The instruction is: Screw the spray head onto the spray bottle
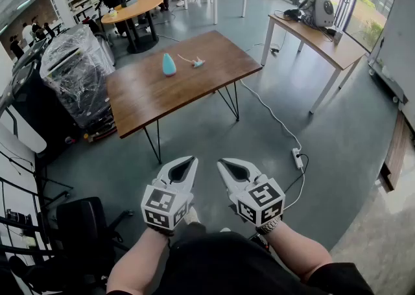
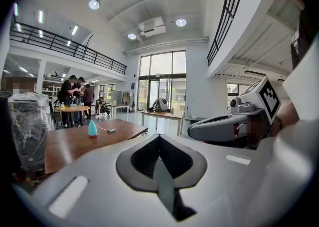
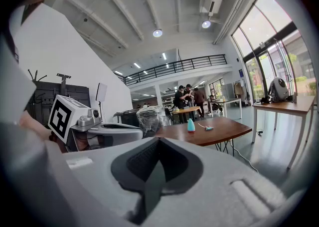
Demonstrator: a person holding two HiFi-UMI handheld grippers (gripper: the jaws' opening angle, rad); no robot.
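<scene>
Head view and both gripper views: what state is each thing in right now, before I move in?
Spray bottle: upright on the wooden table, no head on it.
Spray head: lying on the table beside the bottle, not touching it.
Left gripper: shut, empty, well short of the table.
Right gripper: shut, empty, well short of the table.

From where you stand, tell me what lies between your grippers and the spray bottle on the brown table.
Nothing visible blocks the way. Only bare floor, then bare table, lies between the left gripper, the right gripper and the spray bottle. The spray head lies beside the bottle, apart from it, nothing between them.
</scene>
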